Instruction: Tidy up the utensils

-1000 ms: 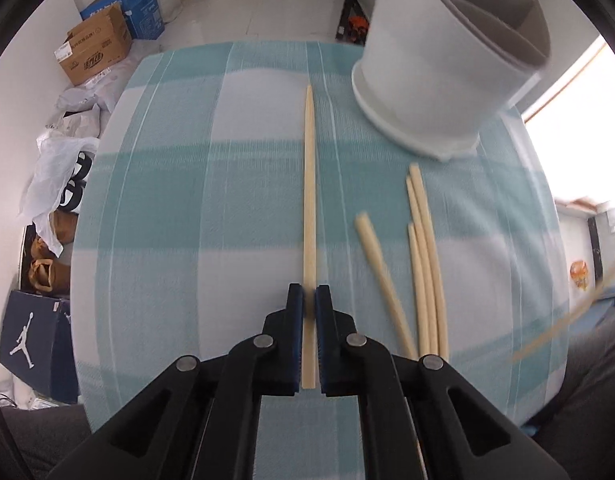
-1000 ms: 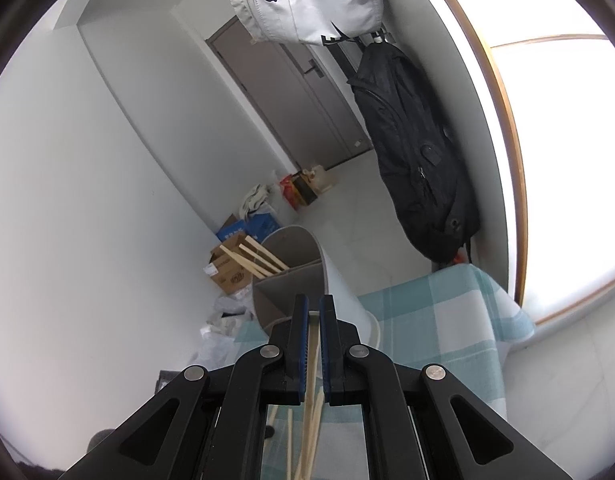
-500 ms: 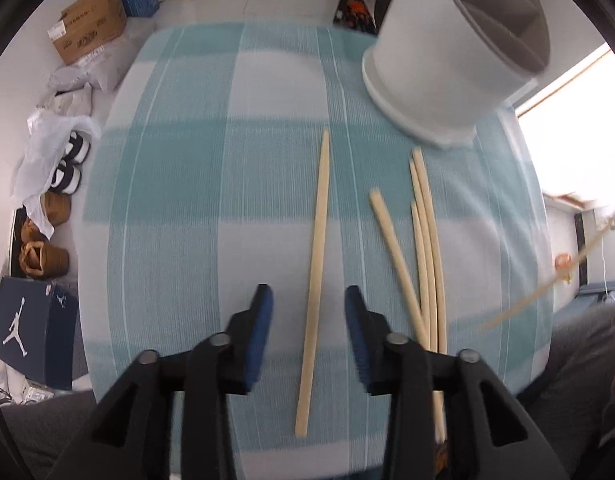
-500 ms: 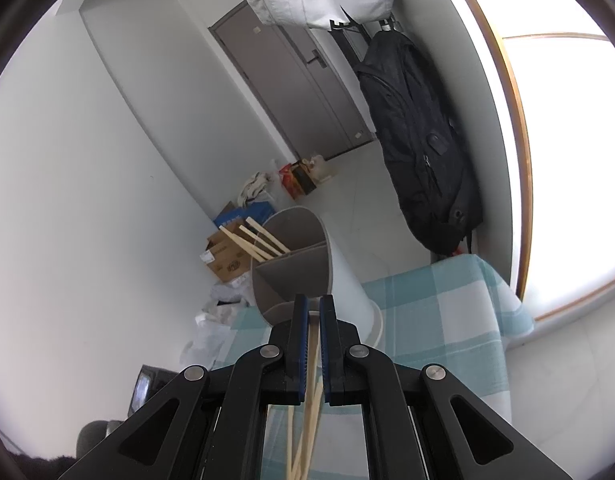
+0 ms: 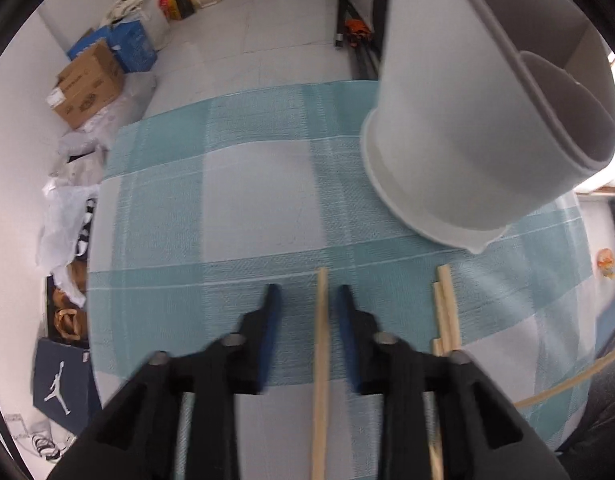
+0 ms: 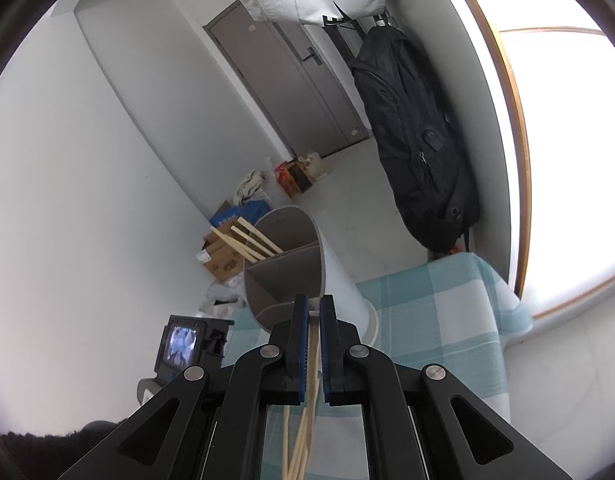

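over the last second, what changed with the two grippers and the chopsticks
The left gripper let go of the single chopstick: its jaws went from clamped to wide open, and the stick now lies loose between them on the checked cloth. The left view also slid forward toward the white holder. The right gripper stayed shut on its chopstick, raised in front of the holder, edging closer.

I see one chopstick point(image 5: 320, 344) lying on the tablecloth point(image 5: 243, 208), loose chopsticks point(image 5: 447, 312) to its right, the holder point(image 5: 459, 128) beyond them, seemingly partitioned.
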A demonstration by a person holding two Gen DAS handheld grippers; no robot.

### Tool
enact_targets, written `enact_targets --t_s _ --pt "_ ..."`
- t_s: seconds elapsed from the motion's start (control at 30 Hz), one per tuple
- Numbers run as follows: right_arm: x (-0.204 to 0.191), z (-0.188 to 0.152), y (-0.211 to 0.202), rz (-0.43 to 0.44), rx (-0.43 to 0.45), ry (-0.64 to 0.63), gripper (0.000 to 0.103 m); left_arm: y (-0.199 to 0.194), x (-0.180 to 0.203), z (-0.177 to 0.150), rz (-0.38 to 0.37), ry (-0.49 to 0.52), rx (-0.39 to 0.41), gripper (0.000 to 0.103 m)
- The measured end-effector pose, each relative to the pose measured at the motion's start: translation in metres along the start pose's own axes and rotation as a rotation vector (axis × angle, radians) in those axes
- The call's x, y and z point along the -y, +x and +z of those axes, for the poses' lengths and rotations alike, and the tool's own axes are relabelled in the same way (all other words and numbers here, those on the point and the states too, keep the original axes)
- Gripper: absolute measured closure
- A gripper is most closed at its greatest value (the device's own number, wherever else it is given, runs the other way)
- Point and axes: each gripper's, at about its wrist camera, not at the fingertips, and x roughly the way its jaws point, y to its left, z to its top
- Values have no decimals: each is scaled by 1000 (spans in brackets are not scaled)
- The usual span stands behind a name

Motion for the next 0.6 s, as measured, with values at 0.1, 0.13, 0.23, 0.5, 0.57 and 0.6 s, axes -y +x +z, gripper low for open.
enact_targets --t_s 0.1,0.13,0.23,0.5,0.57,0.6 --pt "-1 0 0 -4 0 -5 98 -1 -2 -1 0 28 6 102" --pt "-1 0 0 -5 1 -5 98 -1 -4 -2 -14 26 16 102" --pt "-1 0 -1 -8 5 -8 98 -7 -19 -3 -49 -14 56 102" --pt "-15 -1 -3 2 20 -61 98 -86 -28 -15 -127 -95 260 102" --pt "-21 -1 -3 9 24 -76 98 -104 -30 -18 -151 -89 304 102" --pt "-24 -1 -4 11 27 -84 98 -114 -29 -20 -159 -84 330 102"
